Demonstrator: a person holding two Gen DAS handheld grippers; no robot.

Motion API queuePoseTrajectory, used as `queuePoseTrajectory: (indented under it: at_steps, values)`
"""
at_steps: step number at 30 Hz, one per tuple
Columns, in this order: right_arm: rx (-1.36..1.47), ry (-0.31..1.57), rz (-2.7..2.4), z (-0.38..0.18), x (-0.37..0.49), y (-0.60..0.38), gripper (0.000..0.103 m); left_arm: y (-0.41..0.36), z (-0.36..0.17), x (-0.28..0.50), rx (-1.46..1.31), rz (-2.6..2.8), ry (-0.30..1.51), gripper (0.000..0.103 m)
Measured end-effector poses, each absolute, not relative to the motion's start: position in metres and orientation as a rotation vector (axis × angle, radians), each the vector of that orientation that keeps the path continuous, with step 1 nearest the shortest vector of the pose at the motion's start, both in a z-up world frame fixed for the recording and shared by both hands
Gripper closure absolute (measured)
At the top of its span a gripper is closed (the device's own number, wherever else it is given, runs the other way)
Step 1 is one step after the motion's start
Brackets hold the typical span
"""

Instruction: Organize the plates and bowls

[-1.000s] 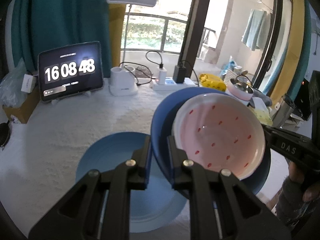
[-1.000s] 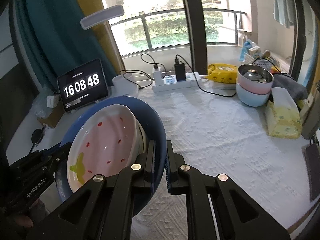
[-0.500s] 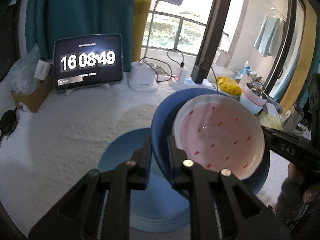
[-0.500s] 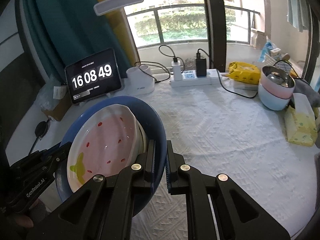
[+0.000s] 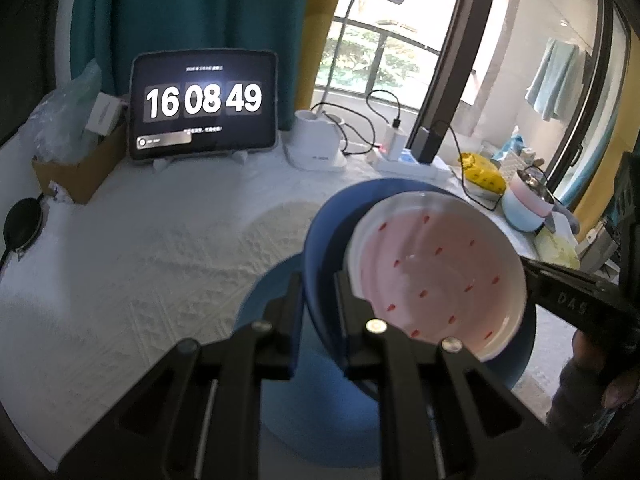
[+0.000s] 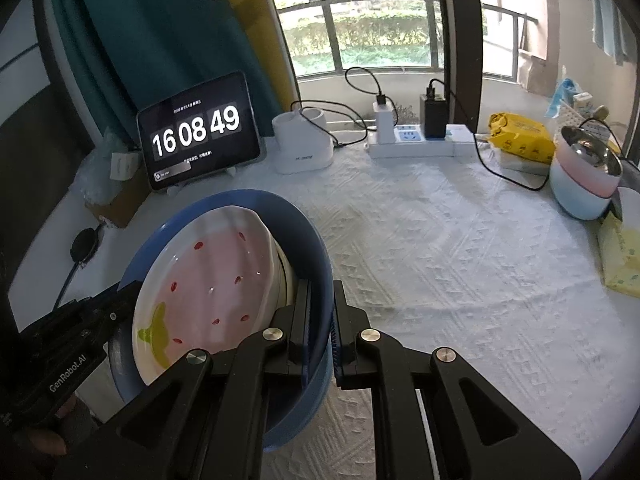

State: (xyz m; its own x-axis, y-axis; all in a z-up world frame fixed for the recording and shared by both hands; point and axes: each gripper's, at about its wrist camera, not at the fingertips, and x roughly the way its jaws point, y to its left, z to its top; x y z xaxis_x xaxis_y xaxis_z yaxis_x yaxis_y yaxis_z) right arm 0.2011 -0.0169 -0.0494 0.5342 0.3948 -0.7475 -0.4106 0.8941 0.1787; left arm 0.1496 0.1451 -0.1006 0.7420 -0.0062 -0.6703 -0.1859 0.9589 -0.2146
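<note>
At the near edge of both wrist views, two black two-finger grippers clamped opposite sides of one dark blue plate [image 5: 324, 248], which was carried tilted above the table. Left gripper [image 5: 318, 312]: jaws closed tight on the plate's left rim, one finger on each face. Right gripper [image 6: 320, 320]: jaws likewise closed on the right rim, its ribbed blue pads [image 6: 334, 344] pressing the plate's edge. Each gripper appeared in the other's view as a black body at the plate's far side, with part of a person's hand [image 5: 592, 392] below it.

Resting inside the blue plate — a pink strawberry-pattern plate [image 5: 436, 276], white-rimmed, with red seed marks and a green leaf motif seen in the right view. A further pale rim showed just behind it; what it belonged to could not be told.

Directly beneath, lying flat on the white textured tablecloth [image 6: 440, 248], a light blue plate [image 5: 320, 412], largely hidden by the held plate and the left gripper's fingers.

Middle distance, right side: a stack of bowls [image 6: 584, 176] — pale blue at the bottom, pink above, a steel one on top — beside a yellow-patterned tissue pack [image 6: 620, 260].

Far edge of table: a tablet clock [image 5: 204, 104] reading 16 08 49, a white lamp base [image 5: 316, 146], a power strip [image 6: 420, 142] with plugged chargers, a yellow packet [image 6: 520, 132], and a cardboard box [image 5: 80, 168] at the left. Behind, teal curtains [image 5: 192, 8] and a window.
</note>
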Motion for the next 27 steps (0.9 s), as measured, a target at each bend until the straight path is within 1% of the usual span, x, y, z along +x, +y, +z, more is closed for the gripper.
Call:
queuePoseTrajectory:
  at_steps: [16,27]
  values:
    - [0.005,0.938,0.5,-0.068,0.212,-0.008,0.092,0.151,-0.106,0.153,-0.259,0.124,0.737,0.09]
    - [0.012,0.95,0.49,-0.074,0.215,-0.012,0.091,0.144,-0.105,0.154,-0.216,0.155,0.719,0.087]
